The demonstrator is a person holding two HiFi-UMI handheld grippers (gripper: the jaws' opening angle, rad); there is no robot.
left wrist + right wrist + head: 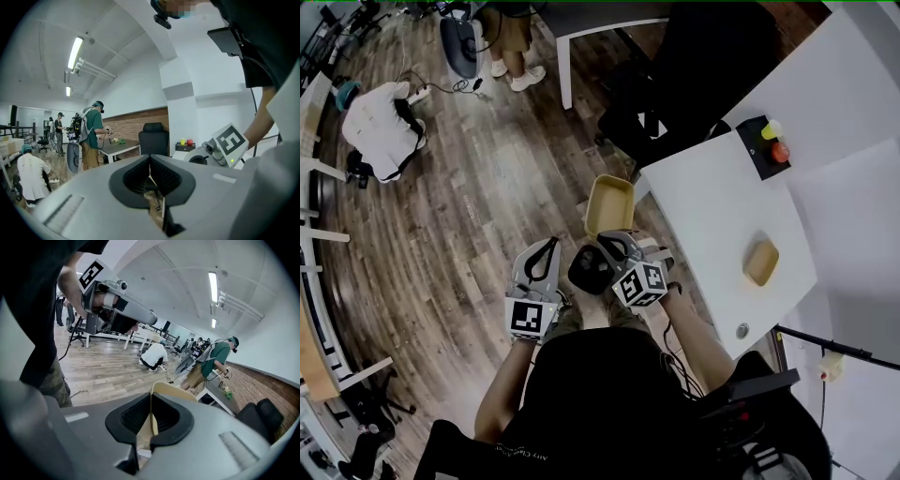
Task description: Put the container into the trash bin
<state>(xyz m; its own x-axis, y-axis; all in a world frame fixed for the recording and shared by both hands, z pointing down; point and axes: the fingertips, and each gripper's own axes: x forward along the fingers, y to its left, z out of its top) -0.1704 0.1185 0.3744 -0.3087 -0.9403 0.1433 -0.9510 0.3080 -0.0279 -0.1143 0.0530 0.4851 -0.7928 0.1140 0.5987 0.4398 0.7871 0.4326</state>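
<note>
A beige, shallow container [609, 204] hangs over the wooden floor just left of the white table [712, 216]. My right gripper [616, 240] is shut on its near rim. In the right gripper view the thin beige wall [171, 391] stands edge-on between the pads of the right gripper [151, 420]. My left gripper [546, 247] is beside it on the left, apart from the container. In the left gripper view the left gripper [150, 178] is shut with nothing between its pads. I cannot pick out a trash bin for certain.
A second beige container [761, 262] lies on the white table, near a black box [766, 145] with a yellow and a red item. A black chair [684, 84] stands ahead of the table. A person [384, 127] crouches on the floor at far left; another stands at the back [91, 133].
</note>
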